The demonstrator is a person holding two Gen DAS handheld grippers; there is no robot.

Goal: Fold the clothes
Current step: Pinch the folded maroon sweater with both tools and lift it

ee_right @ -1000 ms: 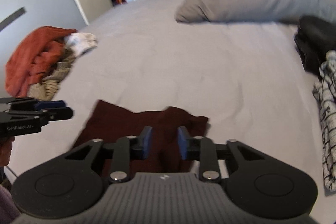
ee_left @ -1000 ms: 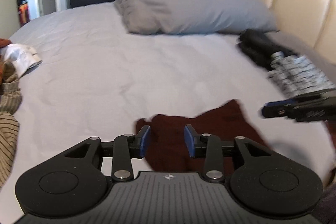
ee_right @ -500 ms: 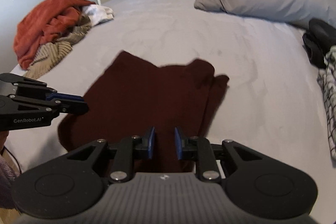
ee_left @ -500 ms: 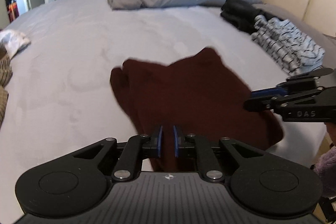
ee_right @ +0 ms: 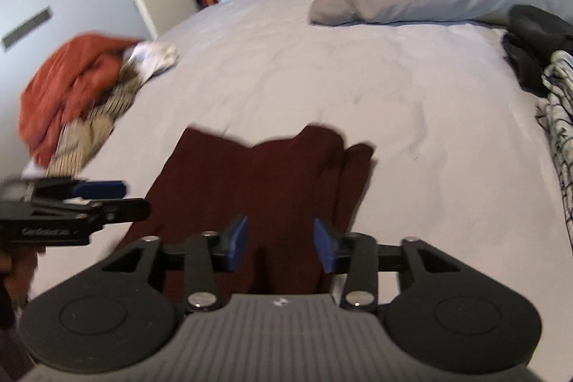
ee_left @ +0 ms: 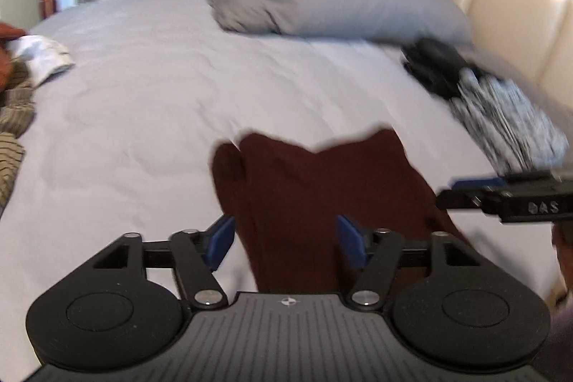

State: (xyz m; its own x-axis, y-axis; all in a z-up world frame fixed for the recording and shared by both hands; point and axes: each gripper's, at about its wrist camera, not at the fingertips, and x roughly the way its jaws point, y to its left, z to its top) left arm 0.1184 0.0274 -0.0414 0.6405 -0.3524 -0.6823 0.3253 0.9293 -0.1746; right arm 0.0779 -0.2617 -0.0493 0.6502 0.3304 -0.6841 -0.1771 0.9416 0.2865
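Left wrist view, left to right: heap of striped and white unfolded clothes (ee_left: 21, 85) lying at the left edge; left gripper (ee_left: 286, 240) hanging low centre, jaws just having been opening, standing apart, pads pressing nothing. Dark maroon folded garment (ee_left: 322, 181) lying flat on the pale grey bed sheet (ee_left: 161, 88), its near end running between the jaws. Right gripper (ee_right: 279, 244) likewise opening, gripping nothing, over the garment.

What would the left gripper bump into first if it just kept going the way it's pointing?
Most likely the dark red garment lying on the bed: the left gripper points down at it, jaws open. Depth is hard to judge.
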